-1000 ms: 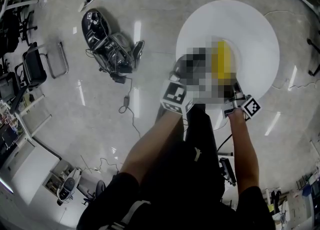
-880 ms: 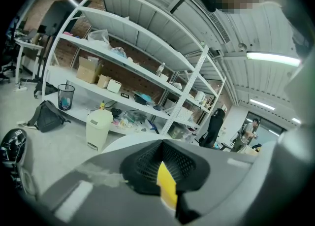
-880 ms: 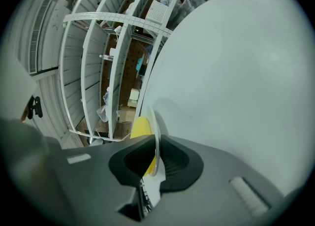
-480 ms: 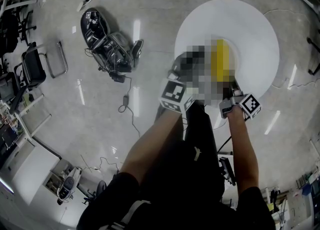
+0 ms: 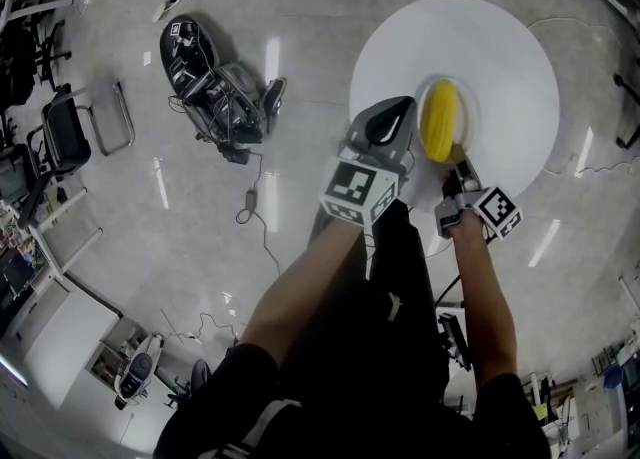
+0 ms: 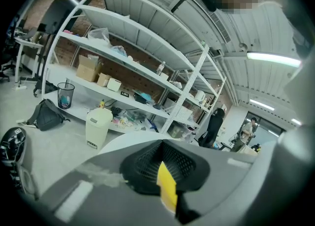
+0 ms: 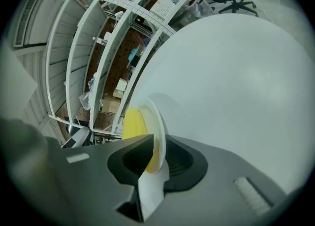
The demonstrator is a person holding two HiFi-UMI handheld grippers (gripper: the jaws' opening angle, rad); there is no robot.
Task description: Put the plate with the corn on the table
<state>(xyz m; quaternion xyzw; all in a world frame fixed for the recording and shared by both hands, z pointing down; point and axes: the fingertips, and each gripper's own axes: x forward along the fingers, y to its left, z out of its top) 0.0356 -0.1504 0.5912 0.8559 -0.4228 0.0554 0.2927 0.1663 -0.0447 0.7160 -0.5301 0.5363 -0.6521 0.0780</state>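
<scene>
The right gripper stands at the near edge of the round white table. Its jaws are opening. In the right gripper view the near rim of the white plate is between the two jaws of the right gripper, and a dark gap shows beside the rim, so the pads do not seem to press on it. The plate lies flat on the table, directly ahead of this gripper's tips. The yellow corn lies on the plate, with its length pointing away from the gripper. From the gripper's own camera the corn is just beyond the rim.

The left gripper is just beside the plate, on the side away from the right gripper; whether it touches the plate cannot be told. Its jaws are pressed together and hold nothing. It points over the table toward the long white shelves far ahead.
</scene>
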